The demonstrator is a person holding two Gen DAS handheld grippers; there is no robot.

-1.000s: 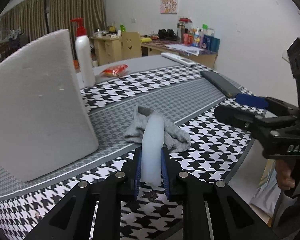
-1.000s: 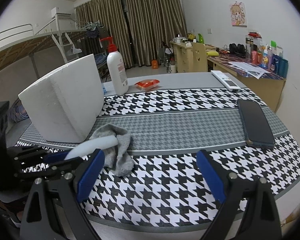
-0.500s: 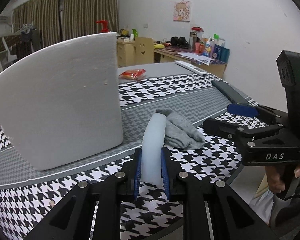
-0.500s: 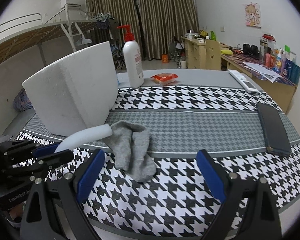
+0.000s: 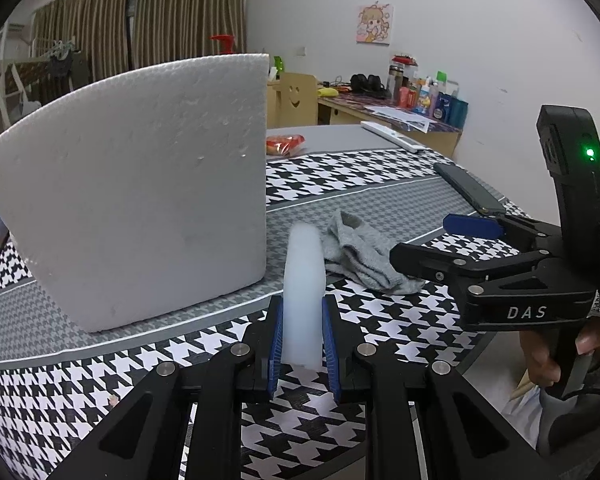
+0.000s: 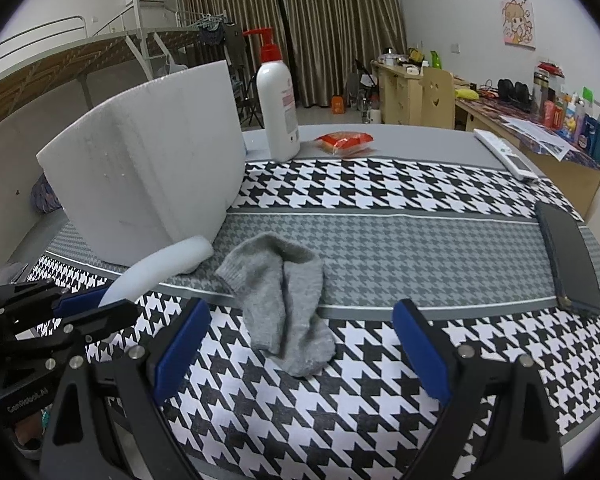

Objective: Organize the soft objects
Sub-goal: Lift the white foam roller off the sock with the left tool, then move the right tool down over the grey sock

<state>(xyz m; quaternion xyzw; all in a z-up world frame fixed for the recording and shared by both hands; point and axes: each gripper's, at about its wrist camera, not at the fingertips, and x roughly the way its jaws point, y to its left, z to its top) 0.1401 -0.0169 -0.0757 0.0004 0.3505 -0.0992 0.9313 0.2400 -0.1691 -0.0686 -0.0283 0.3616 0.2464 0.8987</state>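
My left gripper (image 5: 302, 340) angles down, clenched on the white foam tube (image 5: 303, 280) — my right gripper (image 6: 300, 346) tilts down too, jaws wide apart over the grey sock (image 6: 284, 300).

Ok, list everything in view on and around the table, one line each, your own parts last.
foam box: 1, white, left on the table.
foam strip: 1, pale white, clamped in the left hand-held gripper.
sock: 1, grey, crumpled on the cloth, mid-table.
pump bottle: 1, white with red pump, behind the box.
snack packet: 1, red-orange, far side.
remote: 1, white, far right edge.
phone: 1, dark, right side.
tablecloth: 1, black-and-white houndstooth with grey band.
left hand-held gripper: black, blue pads, shut on the strip.
right hand-held gripper: black, blue pads, open, in front of the sock.
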